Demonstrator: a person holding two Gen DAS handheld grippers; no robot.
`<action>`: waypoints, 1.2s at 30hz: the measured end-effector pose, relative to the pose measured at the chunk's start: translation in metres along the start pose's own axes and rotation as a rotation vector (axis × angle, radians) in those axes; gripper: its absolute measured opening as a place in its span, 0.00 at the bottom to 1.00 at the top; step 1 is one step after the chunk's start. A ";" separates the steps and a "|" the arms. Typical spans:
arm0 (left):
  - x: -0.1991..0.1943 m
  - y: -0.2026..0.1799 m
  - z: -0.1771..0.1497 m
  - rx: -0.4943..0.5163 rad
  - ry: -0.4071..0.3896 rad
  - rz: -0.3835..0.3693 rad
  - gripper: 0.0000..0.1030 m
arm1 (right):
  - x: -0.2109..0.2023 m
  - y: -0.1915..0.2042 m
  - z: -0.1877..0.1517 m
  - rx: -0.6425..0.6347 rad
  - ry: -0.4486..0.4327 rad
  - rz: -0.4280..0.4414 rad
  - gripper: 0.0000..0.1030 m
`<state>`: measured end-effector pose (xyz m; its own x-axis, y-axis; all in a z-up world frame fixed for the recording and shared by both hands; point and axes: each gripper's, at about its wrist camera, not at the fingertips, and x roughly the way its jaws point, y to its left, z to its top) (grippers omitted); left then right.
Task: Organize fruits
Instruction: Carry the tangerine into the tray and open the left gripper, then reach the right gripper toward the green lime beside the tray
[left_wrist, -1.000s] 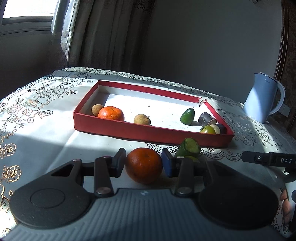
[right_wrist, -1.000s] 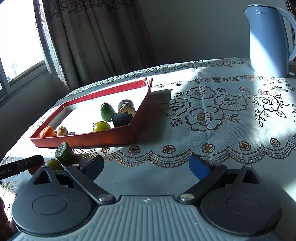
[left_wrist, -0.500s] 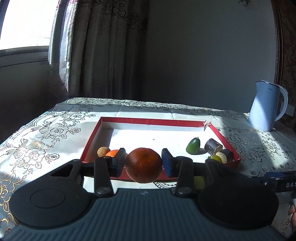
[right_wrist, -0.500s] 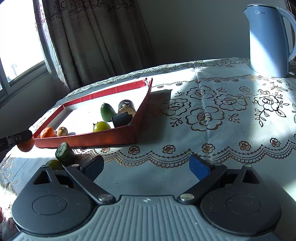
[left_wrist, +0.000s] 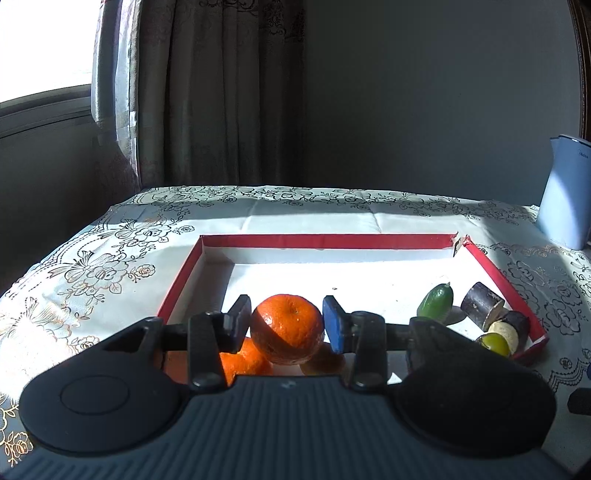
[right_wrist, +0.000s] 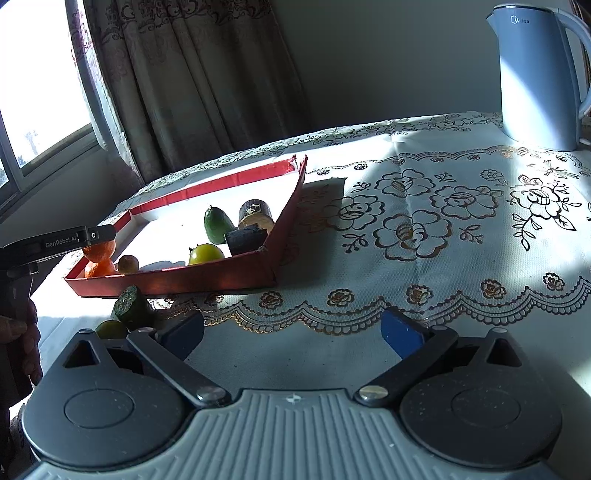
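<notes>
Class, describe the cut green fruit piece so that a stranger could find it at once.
Find the red tray on the flowered tablecloth. Just outside its near wall lies the cut green piece, beside a yellow-green fruit. Unlike its round neighbour, it is stubby with a flat cut end.

A home: curtains (left_wrist: 207, 92), floral tablecloth (right_wrist: 424, 221), kettle (right_wrist: 535, 74).

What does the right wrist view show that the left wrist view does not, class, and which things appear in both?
Only the right wrist view shows the open right gripper, the two fruits lying outside the tray, a dark green cut piece and a yellow-green fruit, and a hand at the left edge.

Only the left wrist view shows the pads of the left gripper pressing the held orange from both sides.

Both show the red tray, that orange, the orange beneath it, the green fruit and the kettle.
</notes>
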<state>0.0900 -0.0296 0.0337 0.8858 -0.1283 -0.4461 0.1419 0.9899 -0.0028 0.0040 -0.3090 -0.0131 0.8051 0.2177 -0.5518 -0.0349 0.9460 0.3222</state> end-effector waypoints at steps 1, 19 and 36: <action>0.001 -0.001 -0.001 0.004 -0.005 0.000 0.37 | 0.000 0.000 0.000 0.001 0.000 0.000 1.00; 0.004 0.001 -0.003 -0.017 -0.020 0.030 0.57 | 0.000 0.001 0.000 0.003 -0.001 0.002 1.00; -0.045 0.011 -0.025 -0.001 0.021 0.060 1.00 | -0.001 -0.002 0.001 0.018 -0.006 0.014 1.00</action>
<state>0.0410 -0.0115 0.0317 0.8833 -0.0676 -0.4640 0.0887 0.9958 0.0237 0.0037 -0.3112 -0.0128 0.8079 0.2294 -0.5429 -0.0356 0.9385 0.3434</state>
